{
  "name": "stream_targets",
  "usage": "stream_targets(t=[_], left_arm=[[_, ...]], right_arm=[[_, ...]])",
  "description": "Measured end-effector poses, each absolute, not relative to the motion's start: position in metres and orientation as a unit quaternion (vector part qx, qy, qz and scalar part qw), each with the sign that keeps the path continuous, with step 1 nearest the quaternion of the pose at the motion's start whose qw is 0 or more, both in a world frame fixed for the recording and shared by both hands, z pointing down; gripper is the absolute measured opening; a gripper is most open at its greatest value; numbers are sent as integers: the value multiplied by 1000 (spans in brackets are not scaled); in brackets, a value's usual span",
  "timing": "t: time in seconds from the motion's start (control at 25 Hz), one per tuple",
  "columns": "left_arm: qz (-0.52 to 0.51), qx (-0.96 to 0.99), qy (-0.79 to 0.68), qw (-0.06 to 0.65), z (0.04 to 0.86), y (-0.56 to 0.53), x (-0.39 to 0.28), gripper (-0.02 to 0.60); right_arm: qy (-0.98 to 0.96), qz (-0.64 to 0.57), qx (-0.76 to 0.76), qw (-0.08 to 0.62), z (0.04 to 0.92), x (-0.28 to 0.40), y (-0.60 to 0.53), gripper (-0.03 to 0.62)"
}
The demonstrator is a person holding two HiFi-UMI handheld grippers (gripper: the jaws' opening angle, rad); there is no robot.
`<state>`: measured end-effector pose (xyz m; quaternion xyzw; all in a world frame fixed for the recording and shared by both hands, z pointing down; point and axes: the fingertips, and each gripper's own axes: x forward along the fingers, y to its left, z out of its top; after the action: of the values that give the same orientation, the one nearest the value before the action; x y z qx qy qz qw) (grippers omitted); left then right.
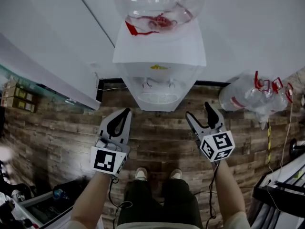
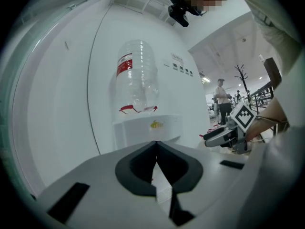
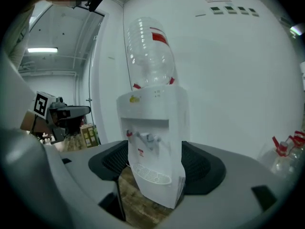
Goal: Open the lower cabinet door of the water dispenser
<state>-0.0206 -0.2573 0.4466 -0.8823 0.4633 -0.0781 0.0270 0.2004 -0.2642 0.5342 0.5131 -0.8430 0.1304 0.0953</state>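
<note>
Plank floor (image 1: pixel 157 137), white wall (image 1: pixel 248 32); I can't make out the water dispenser (image 1: pixel 159 75) door; left gripper (image 1: pixel 127 110) jaws closed, right gripper (image 1: pixel 198 109) jaws apart, empty.

The dispenser (image 1: pixel 159 56) is white, its bottle (image 1: pixel 159 4) clear with red markings, the floor (image 1: pixel 157 144) brown wood-plank, the left gripper (image 1: pixel 127 110) and right gripper (image 1: pixel 197 109) grey-black with black-and-white square markers.
</note>
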Motion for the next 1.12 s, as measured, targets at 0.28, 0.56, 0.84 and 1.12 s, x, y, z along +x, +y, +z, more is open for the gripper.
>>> stream_targets(t=[0.28,0.56,0.84,1.12], left_arm=[[-48,-886,459,43,524,-281,-17,6],[-62,-887,458,18,613,-295,-11,5],[-85,-877,473,1,690,-309,-13,5],[-87,-869,487,-28,742,-322,-27,5]], right_arm=[[-843,142,507,109,649,198,-288,353],[-843,158,503,108,740,197,-319,362],[-828,194,517,99,826,210,-357,367],[-839,173,501,125,877,201,-386,367]])
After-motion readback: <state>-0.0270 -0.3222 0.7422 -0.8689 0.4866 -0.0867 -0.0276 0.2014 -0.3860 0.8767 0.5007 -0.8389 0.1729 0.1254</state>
